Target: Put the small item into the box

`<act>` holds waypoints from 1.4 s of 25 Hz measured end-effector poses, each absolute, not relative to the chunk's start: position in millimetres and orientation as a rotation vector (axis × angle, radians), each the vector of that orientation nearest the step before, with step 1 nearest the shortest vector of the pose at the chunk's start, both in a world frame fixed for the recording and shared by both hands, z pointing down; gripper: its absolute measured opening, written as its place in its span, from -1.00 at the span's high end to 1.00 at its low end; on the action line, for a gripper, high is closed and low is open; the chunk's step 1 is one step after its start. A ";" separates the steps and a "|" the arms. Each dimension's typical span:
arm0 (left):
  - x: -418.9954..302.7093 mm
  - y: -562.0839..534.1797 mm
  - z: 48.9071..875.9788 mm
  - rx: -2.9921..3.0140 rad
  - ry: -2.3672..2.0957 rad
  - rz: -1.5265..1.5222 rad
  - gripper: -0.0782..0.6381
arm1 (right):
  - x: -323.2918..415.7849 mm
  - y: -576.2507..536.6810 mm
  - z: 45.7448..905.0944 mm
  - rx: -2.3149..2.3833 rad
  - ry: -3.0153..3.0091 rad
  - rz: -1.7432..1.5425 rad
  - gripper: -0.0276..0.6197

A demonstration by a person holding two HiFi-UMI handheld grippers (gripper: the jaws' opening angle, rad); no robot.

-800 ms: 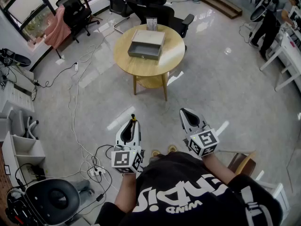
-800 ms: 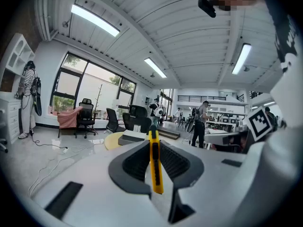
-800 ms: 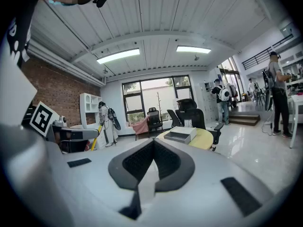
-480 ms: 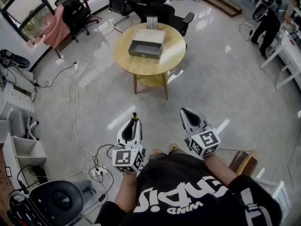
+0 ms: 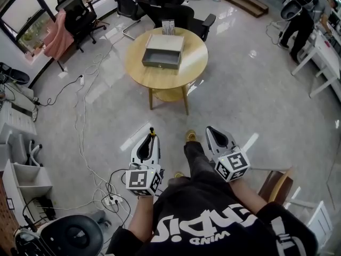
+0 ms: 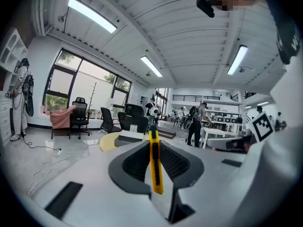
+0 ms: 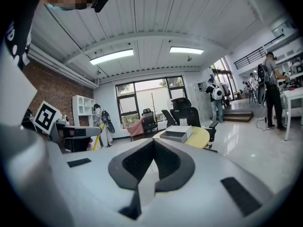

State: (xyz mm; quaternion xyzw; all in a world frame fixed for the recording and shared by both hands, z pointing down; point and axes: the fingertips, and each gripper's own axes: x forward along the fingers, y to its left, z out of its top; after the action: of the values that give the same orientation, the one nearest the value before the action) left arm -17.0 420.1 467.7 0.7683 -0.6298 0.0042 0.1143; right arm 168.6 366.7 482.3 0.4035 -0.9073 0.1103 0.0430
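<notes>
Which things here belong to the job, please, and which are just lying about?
Job: yellow utility knife in the left gripper; grey box on the round table.
Lying about: office chairs; floor cables; pink cloth on a chair.

I can read only "WIND", upside down in white, on the person's black shirt (image 5: 215, 230), bottom centre; the larger print above it is unclear.

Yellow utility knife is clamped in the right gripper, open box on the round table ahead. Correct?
Wrong gripper. The yellow utility knife is clamped in the left gripper, as the left gripper view shows; the right gripper is shut on nothing. The open box does sit on the round table ahead.
</notes>
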 end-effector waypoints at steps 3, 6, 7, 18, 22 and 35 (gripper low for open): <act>-24.4 401.2 468.8 2.244 -1.846 0.000 0.59 | 164.2 350.0 483.9 1.244 -2.774 0.334 0.91; -28.5 377.5 465.8 2.252 -1.850 -0.001 0.59 | 160.0 325.4 483.1 1.257 -2.779 0.331 0.91; -29.9 369.2 464.6 2.256 -1.851 -0.004 0.59 | 157.6 316.3 483.0 1.259 -2.782 0.328 0.91; -59.8 249.1 464.4 2.271 -1.843 -0.005 0.59 | 127.3 198.8 490.8 1.233 -2.786 0.329 0.91; -71.1 205.0 466.0 2.243 -1.847 -0.007 0.59 | 115.5 158.2 490.0 1.204 -2.784 0.339 0.91; -78.9 87.5 456.6 2.184 -1.891 -0.010 0.59 | 100.0 33.1 470.7 1.108 -2.819 0.329 0.91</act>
State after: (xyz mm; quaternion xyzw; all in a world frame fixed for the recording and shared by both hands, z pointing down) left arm -78.9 87.5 456.6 0.7500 -0.6493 -0.0035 0.1259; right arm 100.0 33.1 470.7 0.3631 -0.9243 0.1077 0.0476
